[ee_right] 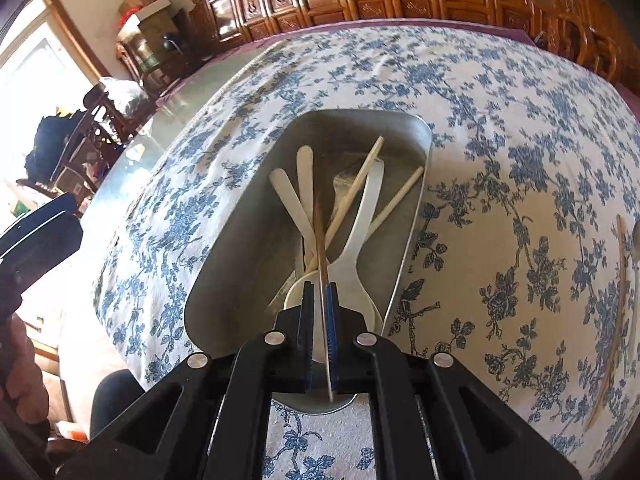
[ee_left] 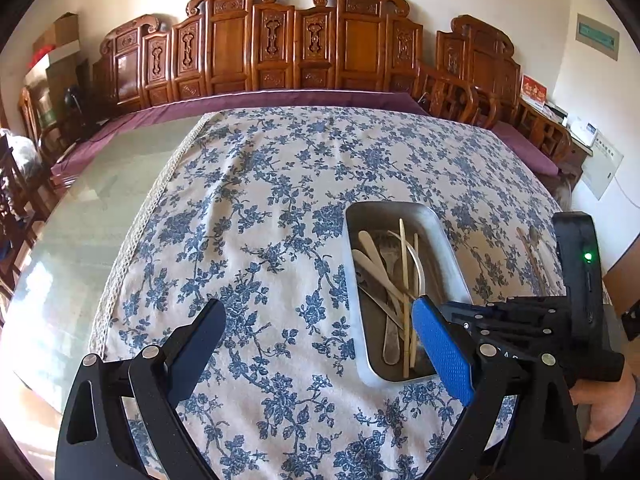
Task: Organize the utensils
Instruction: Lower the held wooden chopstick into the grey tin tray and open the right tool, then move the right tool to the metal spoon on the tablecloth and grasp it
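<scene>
Utensil (ee_right: 321,248) | thin, metal, edge-on | pinched in right tool (ee_right: 320,328)

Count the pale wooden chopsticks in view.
3. One pale wooden chopstick and a second lie in the rectangular metal tray; a third lies on the blue-flowered tablecloth to its right. Others may be hidden under the white utensils.

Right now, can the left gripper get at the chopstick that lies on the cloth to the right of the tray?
Probably not directly: the right gripper and the tray stand between the open left gripper and that chopstick.
</scene>
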`<state>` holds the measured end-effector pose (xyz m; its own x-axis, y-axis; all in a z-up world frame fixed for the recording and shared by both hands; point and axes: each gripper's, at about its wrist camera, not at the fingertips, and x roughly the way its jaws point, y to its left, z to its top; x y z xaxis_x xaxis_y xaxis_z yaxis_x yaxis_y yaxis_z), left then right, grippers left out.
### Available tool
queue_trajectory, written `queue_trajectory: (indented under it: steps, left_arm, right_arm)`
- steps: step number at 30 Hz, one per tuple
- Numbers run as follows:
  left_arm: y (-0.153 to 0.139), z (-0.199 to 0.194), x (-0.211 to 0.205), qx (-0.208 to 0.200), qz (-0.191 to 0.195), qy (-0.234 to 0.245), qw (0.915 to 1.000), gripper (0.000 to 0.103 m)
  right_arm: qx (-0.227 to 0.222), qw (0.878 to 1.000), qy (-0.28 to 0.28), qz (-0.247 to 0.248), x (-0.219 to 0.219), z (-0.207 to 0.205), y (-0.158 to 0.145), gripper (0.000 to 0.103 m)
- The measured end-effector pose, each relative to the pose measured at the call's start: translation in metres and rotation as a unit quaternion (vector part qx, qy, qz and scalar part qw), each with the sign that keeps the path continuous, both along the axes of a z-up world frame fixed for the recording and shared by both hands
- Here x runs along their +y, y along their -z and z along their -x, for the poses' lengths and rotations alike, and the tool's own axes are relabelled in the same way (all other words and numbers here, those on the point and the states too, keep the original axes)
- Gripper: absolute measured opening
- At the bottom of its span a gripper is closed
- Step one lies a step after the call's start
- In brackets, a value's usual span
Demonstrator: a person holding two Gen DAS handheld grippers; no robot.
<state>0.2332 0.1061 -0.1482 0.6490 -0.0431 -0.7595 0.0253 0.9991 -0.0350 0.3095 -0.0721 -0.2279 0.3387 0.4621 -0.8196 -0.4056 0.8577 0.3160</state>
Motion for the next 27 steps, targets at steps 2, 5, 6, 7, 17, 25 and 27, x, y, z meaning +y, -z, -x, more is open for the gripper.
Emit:
queue_trajectory:
  steps: [2,5,6,7,17,25,27]
  left_arm:
    - [0.0,0.0,-0.003,0.0,0.0,0.001,1.0,0.091]
    - [0.0,-0.001,-0.008,0.0,-0.001,0.005,1.0,0.091]
    - [-0.001,-0.001,-0.01,-0.001,-0.002,0.006,1.0,0.091]
    - [-0.001,-0.001,-0.013,-0.001,-0.002,0.007,1.0,0.091]
    - [-0.004,-0.002,-0.053,-0.012,0.01,0.032,0.9994,0.091]
    - [0.011,-0.017,-0.104,-0.008,0.016,0.057,0.9982,0.091]
    - [0.015,-0.023,-0.119,-0.006,0.018,0.063,0.9978,0.091]
  right_arm:
    - [-0.01,1.0,-0.007,-0.005,-0.002,0.002,-0.004,0.008]
    - [-0.02,1.0,-0.015,-0.012,-0.008,0.004,-0.01,0.008]
    - [-0.023,1.0,-0.016,-0.014,-0.01,0.004,-0.012,0.008]
    - [-0.03,0.999,-0.016,-0.014,-0.014,0.006,-0.016,0.008]
    - [-0.114,0.993,0.01,0.037,-0.104,0.018,-0.042,0.008]
    - [-0.13,0.982,0.078,0.109,-0.211,-0.008,-0.023,0.019]
    - [-0.119,0.982,0.097,0.111,-0.235,-0.018,-0.012,0.019]
